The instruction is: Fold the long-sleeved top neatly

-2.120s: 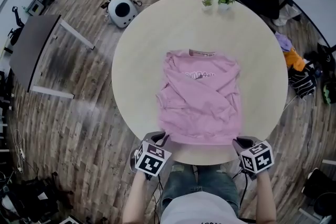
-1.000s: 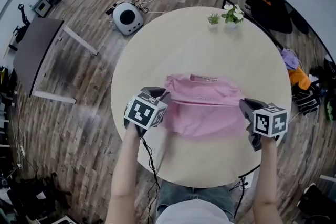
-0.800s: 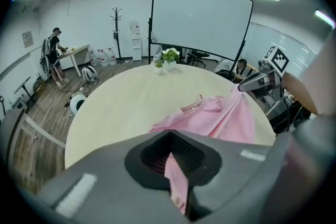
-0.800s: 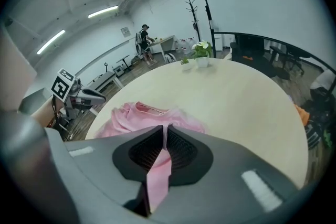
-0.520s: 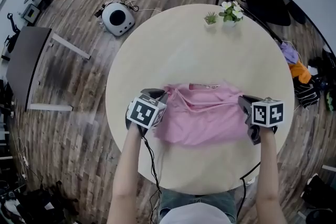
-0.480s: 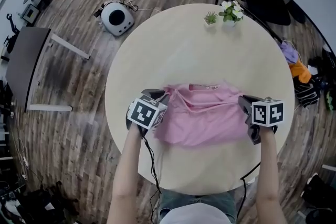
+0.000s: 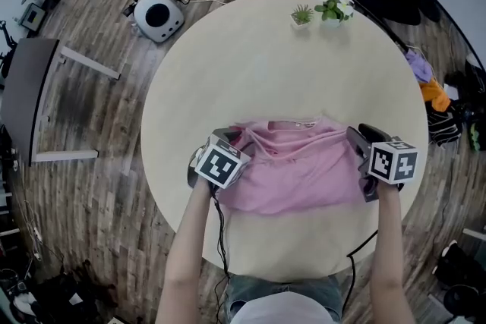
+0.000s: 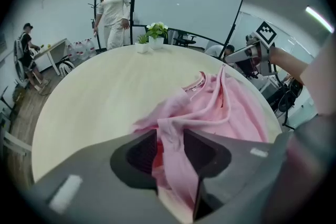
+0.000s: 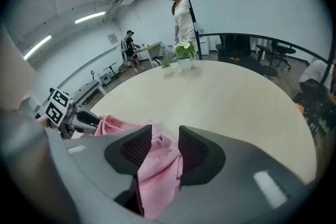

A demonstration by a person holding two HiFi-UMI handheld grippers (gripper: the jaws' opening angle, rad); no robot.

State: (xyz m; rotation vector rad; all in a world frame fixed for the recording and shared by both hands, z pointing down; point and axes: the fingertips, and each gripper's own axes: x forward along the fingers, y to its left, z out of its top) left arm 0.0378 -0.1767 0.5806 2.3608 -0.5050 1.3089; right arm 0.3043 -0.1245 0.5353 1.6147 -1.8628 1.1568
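Top: I see the pink top (image 7: 292, 167) on the near half of the round table (image 7: 258, 57), doubled over and rumpled. Its collar is at the far edge and a rounded fold is nearest me.
Left gripper: The left gripper (image 7: 228, 139) sits at the top's far left corner, pointing down at the table. In its own view the jaws are clamped on a bunch of pink cloth that fills the gap between them.
Right gripper: The right gripper (image 7: 357, 136) is at the top's far right corner, level with the left 1 across the cloth. Its jaws have just been opening and now stand apart. Pink cloth lies loose between them and hangs down below the pads.
Cloth between the 2: The upper layer runs from 1 gripper to the other in creases, just short of the collar.
Far edge of table: 2 small potted plants (image 7: 326, 5) stand side by side, well apart from the top.
Beyond the table: A person in white (image 8: 113, 13) stands near the plants.
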